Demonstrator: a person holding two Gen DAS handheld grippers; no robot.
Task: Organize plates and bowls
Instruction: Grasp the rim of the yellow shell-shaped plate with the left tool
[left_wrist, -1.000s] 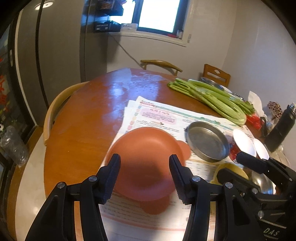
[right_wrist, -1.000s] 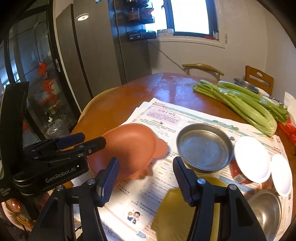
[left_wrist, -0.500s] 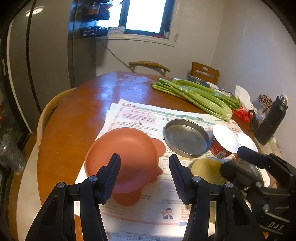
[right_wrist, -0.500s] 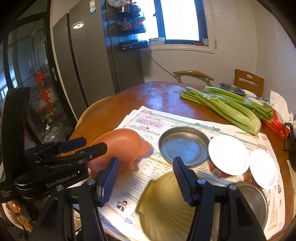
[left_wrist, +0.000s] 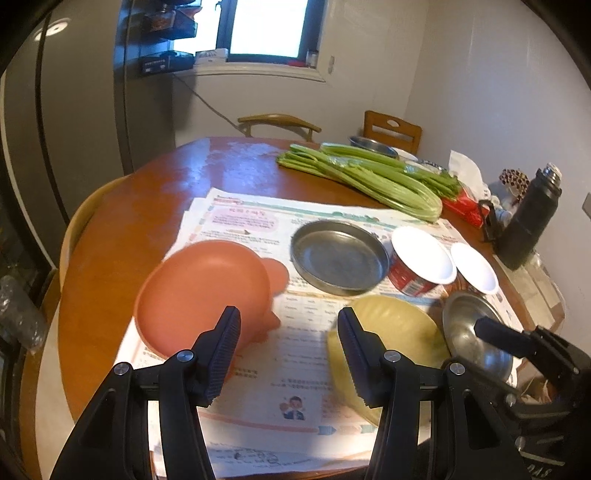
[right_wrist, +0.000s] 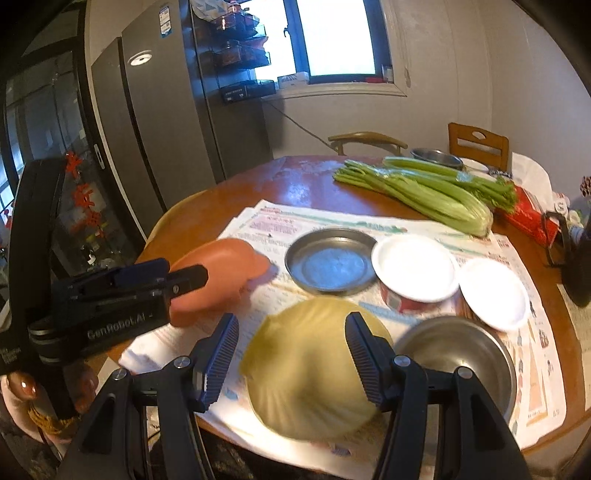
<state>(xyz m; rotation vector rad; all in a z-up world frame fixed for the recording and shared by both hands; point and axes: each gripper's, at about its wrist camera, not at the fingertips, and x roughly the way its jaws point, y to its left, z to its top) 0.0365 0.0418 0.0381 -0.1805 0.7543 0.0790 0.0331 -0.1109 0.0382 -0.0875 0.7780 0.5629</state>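
Honestly this looks barely started: the orange plate (left_wrist: 201, 291) at centre-left, the steel pan (left_wrist: 338, 256) mid-frame, two white bowls (left_wrist: 421, 254) to its right, the yellow shell plate (right_wrist: 314, 369) and steel bowl (right_wrist: 458, 354) low in frame all sit separately on the bench (left_wrist: 140, 206), nothing stacked. Left tongs (left_wrist: 288, 354) and right tongs (right_wrist: 291, 358) both stand apart, gripping nothing. The right pair hangs over the yellow plate, probably the first pick, though it's blurry.

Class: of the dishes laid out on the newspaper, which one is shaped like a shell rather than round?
The yellow dish, nearest the camera between the right gripper fingers. Its ribbed, fan-shaped outline sets it apart from the round metal pan and white bowls.
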